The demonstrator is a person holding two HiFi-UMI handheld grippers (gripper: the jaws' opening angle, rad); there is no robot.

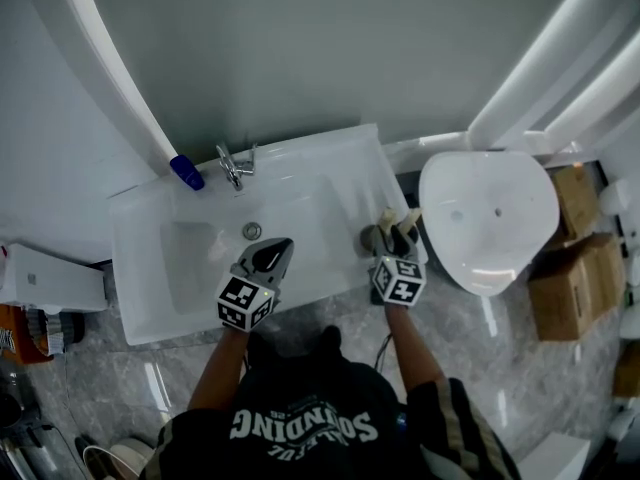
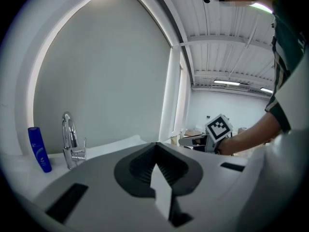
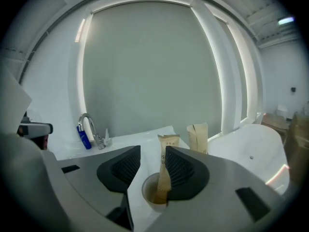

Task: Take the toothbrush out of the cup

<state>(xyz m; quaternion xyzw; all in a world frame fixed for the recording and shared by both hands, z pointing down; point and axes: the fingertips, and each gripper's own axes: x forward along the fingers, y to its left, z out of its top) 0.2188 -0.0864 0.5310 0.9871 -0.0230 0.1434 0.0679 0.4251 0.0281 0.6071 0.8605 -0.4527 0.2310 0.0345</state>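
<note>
1. A person stood at a white sink (image 1: pixel 320 183) with a gripper in each hand, forearms reaching out over its front edge.
2. The right gripper (image 3: pixel 152 151) was at the sink's right edge, tilted down over the cup (image 3: pixel 148 193). Its jaws stood well apart, with the cup's open mouth showing below the gap.
3. The toothbrush (image 3: pixel 168 141) (in a tan paper sleeve) was in the cup. It stood upright between the jaws, against or just beside the ribbed pad of the right-hand jaw. The other pad was clearly apart from it, so nothing was clamped.
4. A second sleeve (image 3: pixel 198 137) of the same tan paper stood upright just beyond and to the right. Whether it was in a cup could not be told.
5. The left gripper (image 2: pixel 155 146) was over the front of the basin. Its jaws were closed together with nothing between them.
6. In the left gripper view, the right gripper's marker cube showed off to the right, with the person's forearm behind it.
7. A chrome faucet (image 1: pixel 233 165) stood at the back rim of the sink, and a blue bottle (image 1: pixel 186 172) stood near it on the left.
8. A white toilet (image 1: pixel 490 218) was beside the sink on the right, and cardboard boxes (image 1: pixel 570 278) lay on the floor beyond it.
</note>
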